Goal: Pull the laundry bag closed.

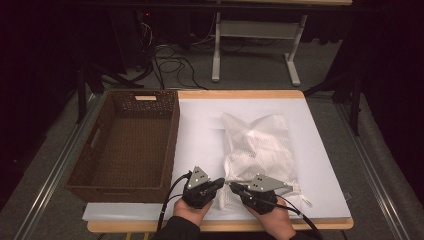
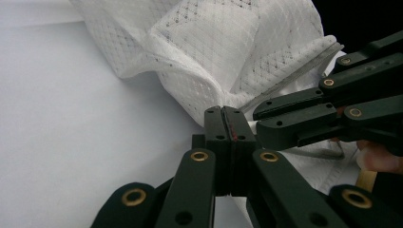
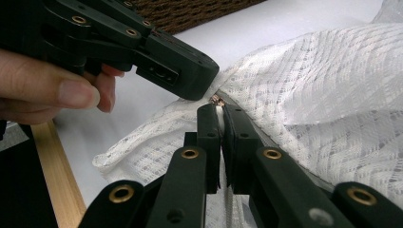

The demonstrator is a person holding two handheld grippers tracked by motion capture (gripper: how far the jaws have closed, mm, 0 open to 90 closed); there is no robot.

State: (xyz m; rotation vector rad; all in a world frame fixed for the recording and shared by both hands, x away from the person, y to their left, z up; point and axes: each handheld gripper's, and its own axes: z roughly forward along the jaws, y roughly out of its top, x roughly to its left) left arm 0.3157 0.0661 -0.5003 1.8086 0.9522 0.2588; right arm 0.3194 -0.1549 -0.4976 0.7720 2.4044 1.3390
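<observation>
A white mesh bag (image 1: 260, 145) lies flat on the white table top, its zipper edge toward the person. Both grippers meet at its near left corner. My left gripper (image 1: 222, 182) is shut, its jaws (image 2: 230, 113) pressed flat together with their tips at the bag's zipper edge (image 2: 285, 80); how much of the fabric (image 2: 214, 42) they catch is hidden. My right gripper (image 3: 221, 108) is shut on a fold of the bag (image 3: 323, 95), with a small metal zipper piece (image 3: 217, 99) at its tips. The left gripper's tip (image 3: 204, 83) sits just above that piece.
An empty brown wicker basket (image 1: 172, 145) stands on the left of the table, beside the bag. The table's wooden front edge (image 1: 320, 224) runs just under the person's hands. A white desk frame (image 1: 216, 50) and cables lie on the floor beyond.
</observation>
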